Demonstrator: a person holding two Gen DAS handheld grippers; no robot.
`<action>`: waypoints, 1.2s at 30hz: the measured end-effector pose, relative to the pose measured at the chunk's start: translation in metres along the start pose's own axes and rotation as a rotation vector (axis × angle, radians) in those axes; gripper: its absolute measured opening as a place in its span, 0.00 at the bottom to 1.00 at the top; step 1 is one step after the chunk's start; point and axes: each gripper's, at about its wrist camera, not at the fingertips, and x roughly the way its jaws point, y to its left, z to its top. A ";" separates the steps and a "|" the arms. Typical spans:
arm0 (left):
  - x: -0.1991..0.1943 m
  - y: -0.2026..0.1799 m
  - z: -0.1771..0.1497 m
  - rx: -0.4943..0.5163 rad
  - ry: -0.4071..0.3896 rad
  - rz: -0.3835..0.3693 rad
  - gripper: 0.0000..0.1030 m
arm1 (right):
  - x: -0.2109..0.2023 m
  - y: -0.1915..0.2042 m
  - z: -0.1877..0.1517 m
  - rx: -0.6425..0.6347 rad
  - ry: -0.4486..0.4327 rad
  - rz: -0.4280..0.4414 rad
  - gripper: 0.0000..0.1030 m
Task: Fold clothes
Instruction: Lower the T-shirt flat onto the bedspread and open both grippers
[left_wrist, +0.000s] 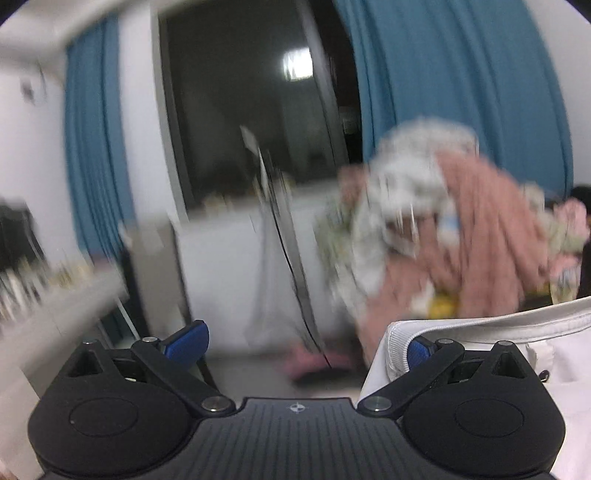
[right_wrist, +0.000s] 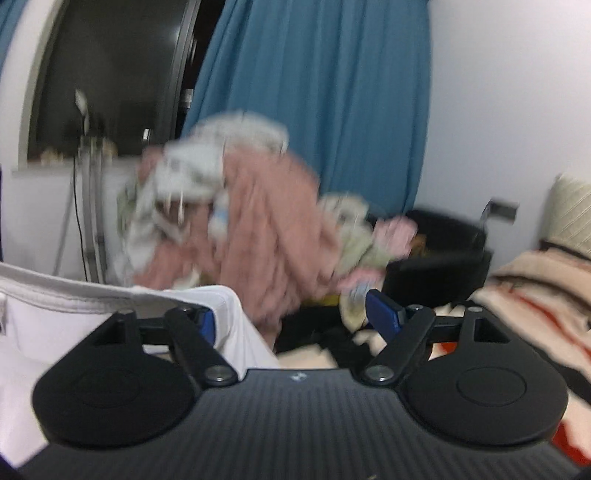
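Note:
A white garment (left_wrist: 498, 325) with a thick waistband hangs stretched between the two grippers. In the left wrist view its edge lies against my right blue pad (left_wrist: 417, 354). My left gripper (left_wrist: 303, 347) has its jaws wide apart. In the right wrist view the same white garment (right_wrist: 74, 317) drapes over the left blue pad (right_wrist: 207, 325). My right gripper (right_wrist: 295, 317) also stands wide apart. A blurred heap of pink and patterned clothes (right_wrist: 251, 221) lies ahead; it also shows in the left wrist view (left_wrist: 461, 229).
Blue curtains (right_wrist: 314, 92) and a dark window (left_wrist: 240, 110) stand behind. A black basket (right_wrist: 443, 251) sits right of the heap. A striped blanket (right_wrist: 535, 295) covers the bed at right. A stand with a cable (left_wrist: 280, 240) rises by the wall.

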 end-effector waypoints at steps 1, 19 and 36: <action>0.028 -0.005 -0.015 -0.008 0.059 -0.023 1.00 | 0.023 0.006 -0.011 -0.007 0.041 0.011 0.77; -0.029 0.022 -0.012 0.099 0.255 -0.287 1.00 | -0.016 0.056 -0.010 -0.126 0.291 0.304 0.77; -0.416 0.094 -0.124 -0.091 -0.047 -0.312 1.00 | -0.365 -0.056 -0.058 0.073 -0.007 0.358 0.78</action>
